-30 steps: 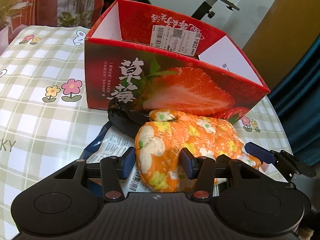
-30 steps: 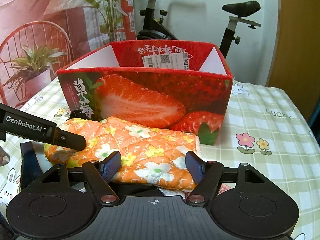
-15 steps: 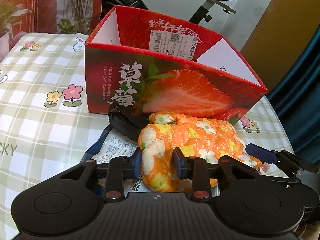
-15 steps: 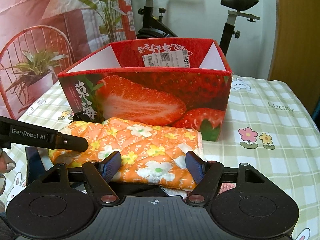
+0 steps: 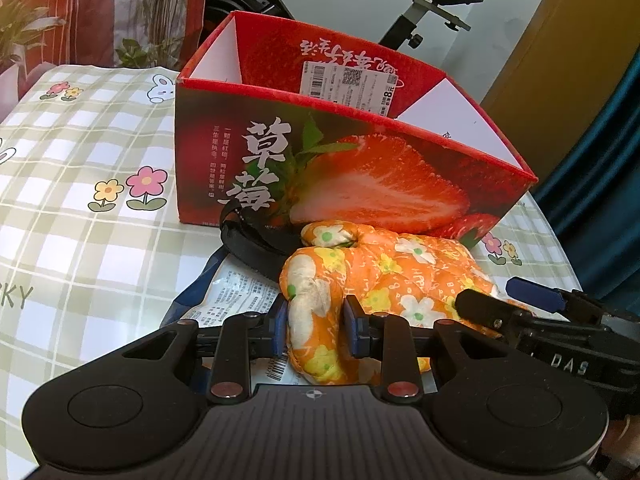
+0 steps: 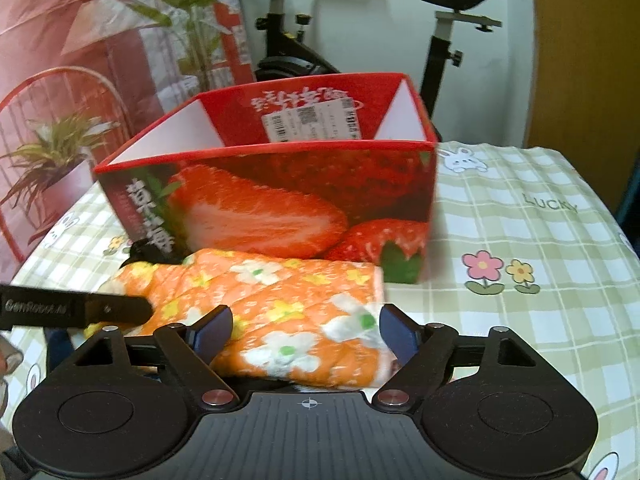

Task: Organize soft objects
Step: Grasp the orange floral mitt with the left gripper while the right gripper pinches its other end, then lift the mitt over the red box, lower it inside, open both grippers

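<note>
Up front, the left claw (image 5: pixel 314 330) was clamped on the thumb end of an orange flowered oven mitt (image 5: pixel 384 276), its blue pads (image 5: pixel 280 330) pressing the padding in from both sides. The mitt lay on the bench (image 5: pixel 80 216), just in front of a red strawberry box (image 5: pixel 360 176), partly on top of a printed plastic packet (image 5: pixel 236 300) and beside a black strap (image 5: pixel 248 240).

At the mitt's cuff end, the right claw (image 6: pixel 306 334) stood apart and its jaws were still opening; the cuff sat between the two blue pads (image 6: pixel 210 330) with no clear squeeze on the cloth. The right view was blurred.

The box stood open at the top. Its front carried a cut strawberry picture and large white Chinese characters, with a column of smaller ones beside them too small to read. Inside, on the far wall, white script ran upside down, and a white price sticker (image 5: pixel 350 84) showed a barcode, a square code and a large "8".

The checked tablecloth had flowers, rabbits and the word "LUCKY" (image 6: pixel 550 204) printed on it. The left claw's finger seen from the right side read "GenRobot.AI" (image 6: pixel 36 306), blurred; the right claw's body seen from the left showed the letters "DAS" (image 5: pixel 568 366).
</note>
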